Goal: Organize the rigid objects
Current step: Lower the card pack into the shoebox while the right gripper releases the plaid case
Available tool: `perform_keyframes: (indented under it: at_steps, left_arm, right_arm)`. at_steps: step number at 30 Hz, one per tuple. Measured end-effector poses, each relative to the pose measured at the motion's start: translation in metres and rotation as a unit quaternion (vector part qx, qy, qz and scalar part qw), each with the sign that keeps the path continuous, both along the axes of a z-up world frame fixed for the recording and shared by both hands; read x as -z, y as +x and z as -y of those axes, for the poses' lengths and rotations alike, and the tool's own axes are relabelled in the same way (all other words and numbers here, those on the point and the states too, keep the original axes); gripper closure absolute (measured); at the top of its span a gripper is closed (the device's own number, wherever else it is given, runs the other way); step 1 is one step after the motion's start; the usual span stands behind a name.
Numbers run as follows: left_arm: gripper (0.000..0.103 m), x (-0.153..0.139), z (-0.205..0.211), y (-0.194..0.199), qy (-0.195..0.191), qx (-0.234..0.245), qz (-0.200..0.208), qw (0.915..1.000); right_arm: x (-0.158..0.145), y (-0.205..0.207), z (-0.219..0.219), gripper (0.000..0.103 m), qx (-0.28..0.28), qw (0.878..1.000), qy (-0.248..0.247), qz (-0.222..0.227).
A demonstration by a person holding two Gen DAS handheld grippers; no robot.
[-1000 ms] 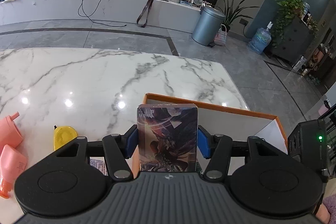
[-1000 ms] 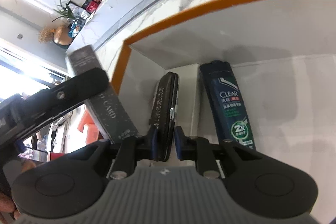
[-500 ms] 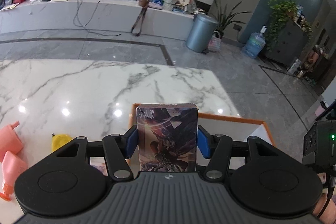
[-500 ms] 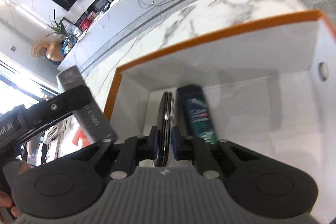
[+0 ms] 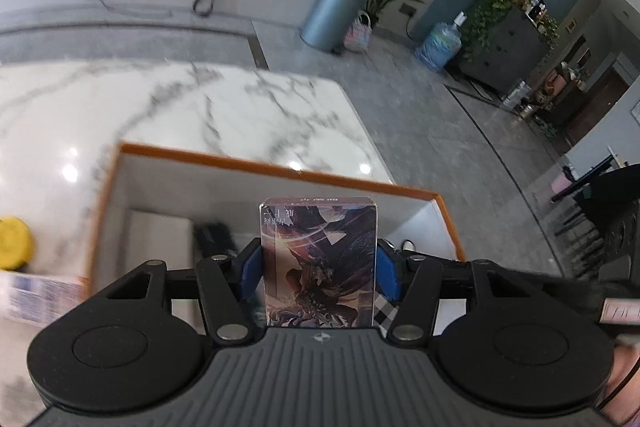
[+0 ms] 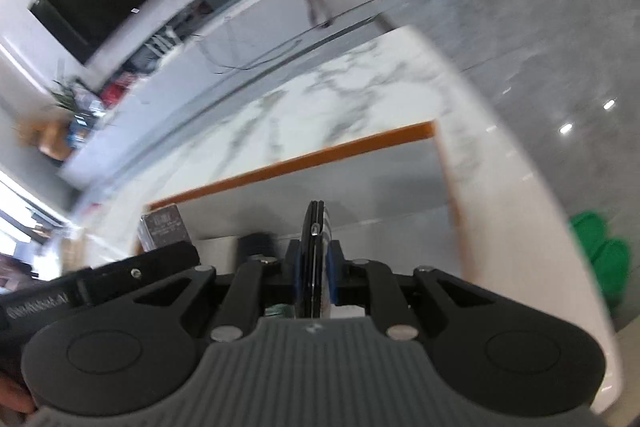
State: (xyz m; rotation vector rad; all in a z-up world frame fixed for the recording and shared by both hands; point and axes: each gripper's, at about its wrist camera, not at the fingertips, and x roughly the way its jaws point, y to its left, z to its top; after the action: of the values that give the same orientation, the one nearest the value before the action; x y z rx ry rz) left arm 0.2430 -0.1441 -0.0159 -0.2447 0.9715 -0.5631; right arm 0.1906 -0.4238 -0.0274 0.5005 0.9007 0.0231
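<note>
Left wrist view: left tool (image 5: 318, 269) pinching an upright card box (image 5: 318, 263) with dark fantasy artwork, blue pads (image 5: 249, 273) pressed on both long sides. Held above the left half of an orange-rimmed white storage box (image 5: 276, 169) standing on the marble worktop (image 5: 180, 103). Inside the storage box, left of the card box: a white block (image 5: 160, 235) and a dark blurred object (image 5: 214, 237), identity not discernible. On the worktop left of the storage box: a yellow round object (image 5: 14, 243) and a blurred printed package (image 5: 38, 293). Beyond the worktop: grey floor, blue-grey bin (image 5: 332, 13), water jug (image 5: 440, 43), potted plants.

Right wrist view: right tool (image 6: 314, 275) nearly pressed together, pinching a thin black clamshell case (image 6: 313, 259) edge-on between the blue pads (image 6: 331, 277); jaws have just been closing, with the case between them. Case held above the storage box (image 6: 320, 153), clear of its floor. At lower left, the left tool (image 6: 140, 273) with its dark card box (image 6: 164, 227) over the left end of the storage box. A dark blurred object (image 6: 256, 245) on the storage box floor between the two tools. Green object (image 6: 600, 247) on the floor beyond the right edge of the worktop (image 6: 360, 79). Heavy motion blur across the background.
</note>
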Motion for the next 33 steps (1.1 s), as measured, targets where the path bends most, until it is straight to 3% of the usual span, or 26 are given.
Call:
perform_keyframes:
  at_steps: [8,16,21,28,33]
  left_arm:
    - [0.038,0.04,0.028,0.024,-0.009,-0.001,-0.067,0.9977]
    - [0.037,0.068,0.027,0.027,0.059,-0.01,-0.108,0.9923]
    - [0.037,0.068,0.024,0.024,0.118,-0.012,-0.082,0.9896]
    - [0.037,0.063,0.033,0.024,0.139,-0.006,-0.052,0.9889]
    - [0.037,0.066,0.035,0.028,0.138,-0.007,-0.048,0.9892]
  right_arm:
    - [0.016,-0.003,0.007,0.092,0.01,1.0,-0.021,-0.008]
    - [0.025,0.004,-0.002,0.092,0.002,1.0,-0.018,-0.015]
    - [0.025,0.005,-0.005,0.092,0.002,1.0,-0.013,-0.016]
    - [0.034,0.013,-0.019,0.092,-0.009,1.0,0.009,-0.021]
    - [0.049,0.021,-0.024,0.092,-0.013,0.999,0.015,-0.05]
